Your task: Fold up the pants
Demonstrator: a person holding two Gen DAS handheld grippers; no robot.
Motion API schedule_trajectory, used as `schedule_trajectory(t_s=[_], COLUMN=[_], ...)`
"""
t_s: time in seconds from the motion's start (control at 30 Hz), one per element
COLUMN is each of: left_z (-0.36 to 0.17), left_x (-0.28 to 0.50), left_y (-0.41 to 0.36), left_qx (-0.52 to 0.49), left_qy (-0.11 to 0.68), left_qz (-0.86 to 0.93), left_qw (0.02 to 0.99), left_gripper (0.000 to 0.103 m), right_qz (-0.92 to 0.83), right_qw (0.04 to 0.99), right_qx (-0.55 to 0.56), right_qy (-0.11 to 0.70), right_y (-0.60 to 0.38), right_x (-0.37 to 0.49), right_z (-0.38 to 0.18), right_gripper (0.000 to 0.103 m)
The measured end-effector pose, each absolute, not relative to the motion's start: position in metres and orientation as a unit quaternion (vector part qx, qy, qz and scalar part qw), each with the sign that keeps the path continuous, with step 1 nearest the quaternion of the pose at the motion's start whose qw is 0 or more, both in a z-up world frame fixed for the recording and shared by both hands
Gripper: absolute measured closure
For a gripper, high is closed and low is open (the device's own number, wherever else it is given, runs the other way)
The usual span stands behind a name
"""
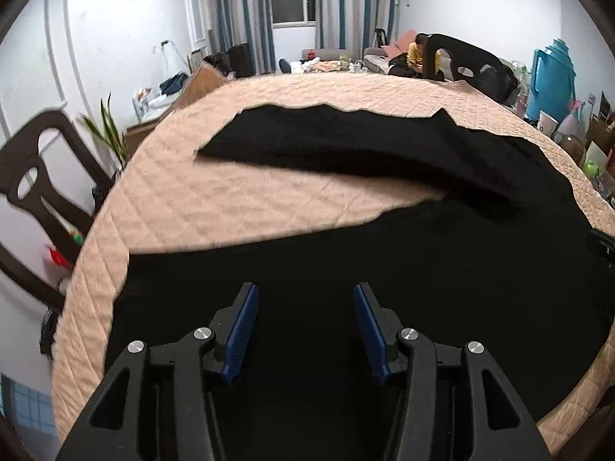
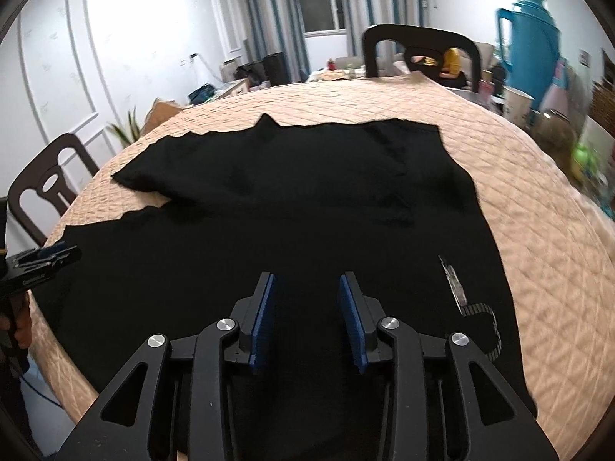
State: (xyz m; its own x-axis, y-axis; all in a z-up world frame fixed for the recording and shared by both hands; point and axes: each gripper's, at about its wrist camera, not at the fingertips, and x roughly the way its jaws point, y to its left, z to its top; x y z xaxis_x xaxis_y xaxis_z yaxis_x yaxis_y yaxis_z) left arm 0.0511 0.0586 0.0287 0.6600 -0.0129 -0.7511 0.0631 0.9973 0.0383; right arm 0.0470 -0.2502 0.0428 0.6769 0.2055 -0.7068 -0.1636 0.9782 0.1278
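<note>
Left wrist view: black pants (image 1: 384, 238) spread flat across a quilted peach table cover (image 1: 238, 192), one leg reaching away to the left, the other running under the camera toward the near edge. Left gripper (image 1: 305, 330) poised low over the near leg, blue pads (image 1: 242, 330) spread wide, nothing between them. Dark chair (image 1: 34, 184) and plant (image 1: 109, 126) off the table's left side, blue thermos (image 1: 553, 77) at far right.

Right wrist view: same pants (image 2: 307, 199) filling the middle of the table, waist end toward the right with a patterned drawstring (image 2: 480, 309) trailing near that edge. Right gripper (image 2: 306, 319) likewise over the cloth, pads apart, holding nothing. Left gripper (image 2: 42, 257) just visible at the frame's left edge beside the near leg's hem; impossible to tell there how its jaws stand. Second chair (image 2: 419, 50) behind the far rim.

Cloth judged soft, light and limp, likely to sag and drag on the quilt rather than slide cleanly. Best taken at hem and waistband, pinching both layers, lifting evenly from two corners to carry one half over the other
</note>
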Motion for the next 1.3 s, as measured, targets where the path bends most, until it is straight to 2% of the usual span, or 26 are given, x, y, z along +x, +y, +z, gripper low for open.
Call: schedule_trajectory(t_s=[0.13, 0.33, 0.6, 1.0, 1.27, 1.3], left_z=[0.043, 0.049, 0.05, 0.03, 0.01, 0.01], left_x=[0.078, 0.143, 0.231, 0.298, 0.319, 0.32], left_y=[0.048, 0.038, 0.036, 0.024, 0.005, 0.004], left_qx=[0.06, 0.074, 0.063, 0.045, 0.073, 0.072], left_qy=[0.404, 0.413, 0.418, 0.439, 0.445, 0.444], left_qz=[-0.039, -0.056, -0.035, -0.032, -0.026, -0.024], left_qw=[0.912, 0.906, 0.905, 0.897, 0.892, 0.893], left_gripper=[0.041, 0.04, 0.035, 0.03, 0.029, 0.031], right_qz=[0.116, 0.133, 0.104, 0.062, 0.064, 0.067], right_qw=[0.912, 0.9, 0.884, 0.877, 0.876, 0.878], right_qx=[0.007, -0.016, -0.043, -0.029, -0.025, -0.025], right_qy=[0.393, 0.415, 0.454, 0.475, 0.477, 0.473], right_y=[-0.241, -0.234, -0.231, -0.254, -0.257, -0.257], right_x=[0.078, 0.146, 0.233, 0.279, 0.287, 0.286], right_z=[0.055, 0.061, 0.042, 0.034, 0.023, 0.022], right_gripper=[0.065, 0.059, 0.058, 0.058, 0.056, 0.056])
